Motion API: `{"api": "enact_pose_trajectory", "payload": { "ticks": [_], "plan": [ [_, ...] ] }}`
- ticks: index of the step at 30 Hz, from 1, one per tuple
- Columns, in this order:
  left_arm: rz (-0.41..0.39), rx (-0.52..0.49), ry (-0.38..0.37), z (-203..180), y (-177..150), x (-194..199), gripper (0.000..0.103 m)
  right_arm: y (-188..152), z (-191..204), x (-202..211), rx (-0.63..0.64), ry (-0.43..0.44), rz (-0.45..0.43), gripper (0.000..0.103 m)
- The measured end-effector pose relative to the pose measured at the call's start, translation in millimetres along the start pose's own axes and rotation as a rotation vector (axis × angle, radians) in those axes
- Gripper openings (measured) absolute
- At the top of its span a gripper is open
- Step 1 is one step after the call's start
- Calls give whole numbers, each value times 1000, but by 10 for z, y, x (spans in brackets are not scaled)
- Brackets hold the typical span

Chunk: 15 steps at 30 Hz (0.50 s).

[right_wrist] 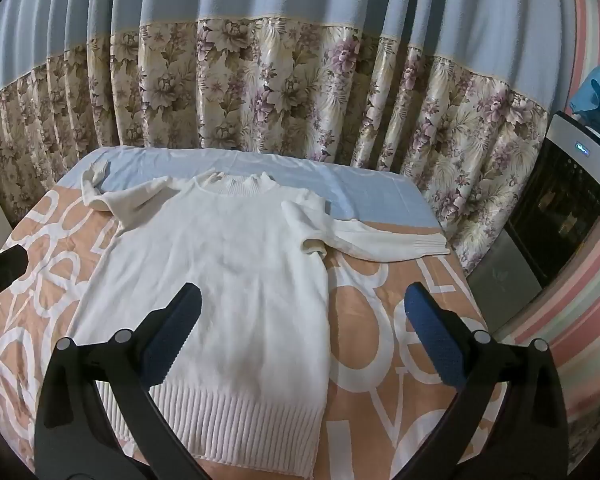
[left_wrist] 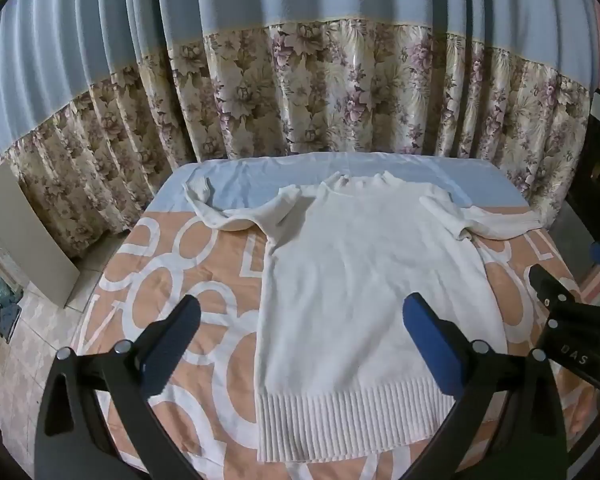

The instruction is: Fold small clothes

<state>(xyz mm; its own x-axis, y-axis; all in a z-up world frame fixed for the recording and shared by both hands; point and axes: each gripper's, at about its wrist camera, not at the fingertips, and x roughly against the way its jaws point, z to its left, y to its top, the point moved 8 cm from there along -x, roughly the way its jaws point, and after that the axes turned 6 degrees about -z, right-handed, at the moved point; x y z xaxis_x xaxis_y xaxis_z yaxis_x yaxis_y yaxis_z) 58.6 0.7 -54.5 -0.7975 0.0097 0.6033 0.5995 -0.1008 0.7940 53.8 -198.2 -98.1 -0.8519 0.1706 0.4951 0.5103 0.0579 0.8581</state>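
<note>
I see the white sweater [left_wrist: 364,280] spread flat on the patterned worktop [left_wrist: 204,264]; my left hand-held gripper [left_wrist: 300,316] and right hand-held gripper [right_wrist: 304,312] hover released above its hem.

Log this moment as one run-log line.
sweater flat, unfolded, sleeves out | left gripper open above it | right gripper open above it | nothing held

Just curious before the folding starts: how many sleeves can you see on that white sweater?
2. One sleeve stretches out toward the table's right edge; the other sleeve lies bent at the far left, its cuff turned back. The sweater lies flat.
</note>
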Motion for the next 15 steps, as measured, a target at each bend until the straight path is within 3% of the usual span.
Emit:
{"api": "enact_pose_trajectory", "payload": {
  "ticks": [15],
  "plan": [
    [-10,-5,7,50,34,55,101,-2,1,-1,-2,0,-7,100]
  ]
}}
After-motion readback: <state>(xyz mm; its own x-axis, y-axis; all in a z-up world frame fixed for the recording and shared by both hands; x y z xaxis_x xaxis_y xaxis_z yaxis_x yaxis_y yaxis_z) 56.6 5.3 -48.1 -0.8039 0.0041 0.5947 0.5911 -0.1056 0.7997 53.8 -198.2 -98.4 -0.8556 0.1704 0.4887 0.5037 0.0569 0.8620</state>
